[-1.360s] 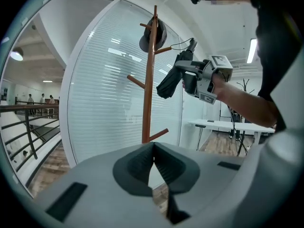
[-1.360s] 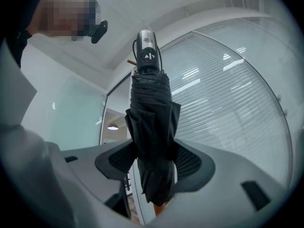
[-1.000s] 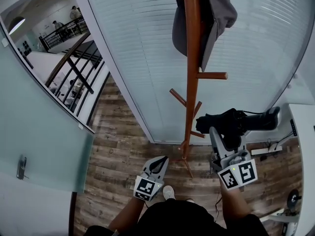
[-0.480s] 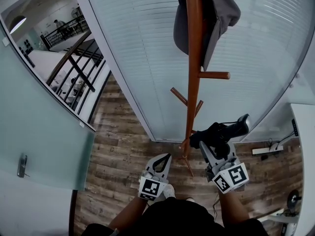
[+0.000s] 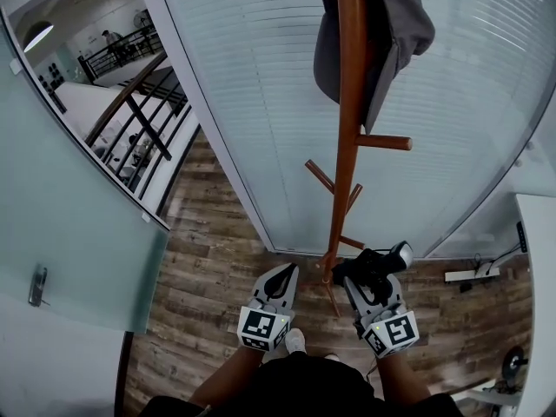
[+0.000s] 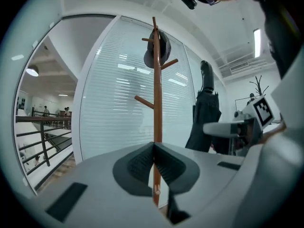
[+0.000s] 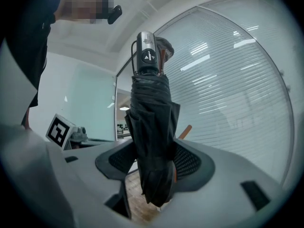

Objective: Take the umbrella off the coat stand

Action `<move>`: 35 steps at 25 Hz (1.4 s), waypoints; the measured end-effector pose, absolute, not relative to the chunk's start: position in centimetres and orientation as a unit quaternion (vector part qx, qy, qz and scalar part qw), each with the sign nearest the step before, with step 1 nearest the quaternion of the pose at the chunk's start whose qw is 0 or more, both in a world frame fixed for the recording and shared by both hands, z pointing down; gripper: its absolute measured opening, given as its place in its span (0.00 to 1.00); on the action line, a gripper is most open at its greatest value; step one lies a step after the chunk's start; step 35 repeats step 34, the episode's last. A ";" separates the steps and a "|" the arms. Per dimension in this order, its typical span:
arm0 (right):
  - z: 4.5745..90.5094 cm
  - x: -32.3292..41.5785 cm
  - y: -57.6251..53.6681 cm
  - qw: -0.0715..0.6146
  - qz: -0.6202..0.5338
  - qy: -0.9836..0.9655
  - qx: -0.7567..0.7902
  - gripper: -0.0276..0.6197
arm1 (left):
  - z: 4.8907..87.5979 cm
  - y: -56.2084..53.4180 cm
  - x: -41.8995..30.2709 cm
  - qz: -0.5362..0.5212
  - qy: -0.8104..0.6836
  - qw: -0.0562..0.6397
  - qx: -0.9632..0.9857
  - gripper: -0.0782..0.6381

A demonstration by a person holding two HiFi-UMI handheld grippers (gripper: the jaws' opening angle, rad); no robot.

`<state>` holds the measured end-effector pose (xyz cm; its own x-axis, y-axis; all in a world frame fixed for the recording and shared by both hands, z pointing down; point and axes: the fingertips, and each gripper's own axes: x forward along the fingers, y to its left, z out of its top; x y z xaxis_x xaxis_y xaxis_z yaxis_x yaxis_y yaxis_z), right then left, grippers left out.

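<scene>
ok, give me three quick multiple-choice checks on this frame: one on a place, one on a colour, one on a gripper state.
1. Where is the folded umbrella?
A. lying on the wood floor
B. between the jaws of the right gripper
C. on a desk

2. What colour is the garment hanging at the top of the coat stand?
A. grey
B. red
C. yellow

3. How does the left gripper stand?
A. shut on the umbrella
B. wide open
C. shut, holding nothing

Key:
1 B: the right gripper view shows its pads pressing the umbrella from both sides.
2 A: the head view shows grey cloth draped on the coat stand.
3 C: the left gripper view shows its jaws together with nothing between them.
</scene>
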<state>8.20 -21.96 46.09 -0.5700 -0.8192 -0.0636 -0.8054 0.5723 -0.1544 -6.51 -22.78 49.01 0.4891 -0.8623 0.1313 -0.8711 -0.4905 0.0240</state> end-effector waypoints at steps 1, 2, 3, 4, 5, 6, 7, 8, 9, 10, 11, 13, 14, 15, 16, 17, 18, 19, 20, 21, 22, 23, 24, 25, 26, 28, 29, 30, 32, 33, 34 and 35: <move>46.8 8.2 -21.8 0.058 -0.059 0.883 -0.462 0.42 | 48.7 -22.9 -6.3 0.050 -0.501 0.036 0.863 0.13; 47.4 8.2 -21.8 0.053 -0.064 0.882 -0.464 0.42 | 48.5 -23.0 -6.2 0.050 -0.499 0.031 0.865 0.13; 48.0 8.2 -21.7 0.049 -0.068 0.881 -0.466 0.42 | 48.5 -23.0 -6.1 0.052 -0.497 0.027 0.866 0.13; 48.6 8.3 -21.7 0.045 -0.071 0.880 -0.468 0.42 | 48.7 -22.9 -6.0 0.055 -0.497 0.027 0.866 0.13; 49.0 8.4 -21.6 0.042 -0.074 0.879 -0.469 0.42 | 49.0 -22.8 -6.1 0.058 -0.497 0.028 0.866 0.13; 49.2 8.5 -21.6 0.040 -0.074 0.879 -0.470 0.42 | 49.3 -22.6 -6.2 0.061 -0.498 0.031 0.865 0.13; 49.2 8.4 -21.6 0.037 -0.072 0.879 -0.470 0.42 | 49.6 -22.5 -6.4 0.062 -0.500 0.033 0.863 0.13; 49.1 8.4 -21.6 0.035 -0.070 0.880 -0.469 0.41 | 49.7 -22.4 -6.5 0.062 -0.504 0.036 0.861 0.13; 48.9 8.3 -21.6 0.034 -0.066 0.880 -0.469 0.41 | 49.8 -22.4 -6.7 0.060 -0.508 0.040 0.858 0.13; 48.8 8.3 -21.6 0.033 -0.063 0.880 -0.469 0.41 | 49.8 -22.4 -6.7 0.058 -0.512 0.044 0.856 0.13; 48.6 8.2 -21.7 0.033 -0.060 0.881 -0.469 0.41 | 49.7 -22.5 -6.8 0.055 -0.514 0.045 0.855 0.13; 48.1 7.9 -21.7 0.035 -0.056 0.881 -0.469 0.41 | 49.5 -22.6 -6.8 0.051 -0.515 0.044 0.855 0.13; 47.9 7.8 -21.8 0.036 -0.055 0.880 -0.470 0.41 | 49.3 -22.6 -6.8 0.050 -0.514 0.043 0.855 0.13; 47.7 7.7 -21.8 0.036 -0.054 0.880 -0.470 0.41 | 49.3 -22.6 -6.8 0.048 -0.514 0.043 0.855 0.13; 47.6 7.6 -21.8 0.035 -0.054 0.880 -0.471 0.41 | 49.3 -22.5 -6.8 0.048 -0.514 0.043 0.856 0.13; 47.5 7.5 -21.9 0.033 -0.053 0.880 -0.470 0.41 | 49.3 -22.5 -6.8 0.048 -0.513 0.043 0.856 0.13; 47.6 7.4 -21.9 0.032 -0.053 0.880 -0.470 0.41 | 49.4 -22.4 -6.8 0.049 -0.513 0.044 0.856 0.13; 47.5 7.3 -22.0 0.031 -0.053 0.881 -0.470 0.41 | 49.4 -22.4 -6.7 0.051 -0.512 0.044 0.856 0.13; 47.5 7.2 -22.0 0.030 -0.054 0.880 -0.470 0.41 | 49.5 -22.3 -6.6 0.052 -0.511 0.044 0.857 0.13; 47.6 7.2 -22.0 0.031 -0.055 0.880 -0.470 0.41 | 49.5 -22.3 -6.5 0.052 -0.509 0.044 0.858 0.13; 47.6 7.3 -22.0 0.033 -0.056 0.880 -0.471 0.41 | 49.4 -22.2 -6.4 0.052 -0.508 0.043 0.859 0.13; 47.6 7.3 -22.0 0.034 -0.056 0.880 -0.471 0.41 | 49.4 -22.1 -6.3 0.052 -0.507 0.042 0.859 0.13; 47.5 7.3 -22.1 0.034 -0.056 0.880 -0.471 0.41 | 49.4 -22.0 -6.2 0.052 -0.506 0.041 0.860 0.13; 47.5 7.3 -22.1 0.035 -0.056 0.880 -0.471 0.41 | 49.5 -22.0 -6.2 0.053 -0.506 0.042 0.860 0.13; 47.5 7.3 -22.1 0.035 -0.056 0.880 -0.470 0.41 | 49.6 -21.9 -6.2 0.054 -0.507 0.043 0.859 0.13; 47.1 7.3 -22.2 0.037 -0.055 0.879 -0.472 0.41 | 49.9 -21.9 -6.2 0.058 -0.506 0.044 0.860 0.13; 46.9 7.2 -22.2 0.038 -0.055 0.879 -0.472 0.41 | 50.1 -21.8 -6.3 0.060 -0.506 0.044 0.860 0.13; 46.9 7.0 -22.1 0.040 -0.055 0.879 -0.471 0.41 | 50.2 -21.6 -6.5 0.062 -0.506 0.044 0.859 0.13; 46.9 6.5 -21.7 0.045 -0.056 0.881 -0.467 0.41 | 50.3 -21.1 -6.9 0.066 -0.507 0.044 0.859 0.13; 46.9 6.2 -21.6 0.047 -0.056 0.883 -0.464 0.41 | 50.3 -20.8 -7.1 0.067 -0.507 0.044 0.858 0.13; 47.0 5.9 -21.4 0.049 -0.057 0.884 -0.461 0.41 | 50.3 -20.5 -7.3 0.069 -0.508 0.044 0.858 0.13; 47.0 5.9 -21.4 0.049 -0.057 0.884 -0.461 0.41 | 50.3 -20.5 -7.3 0.069 -0.508 0.044 0.858 0.13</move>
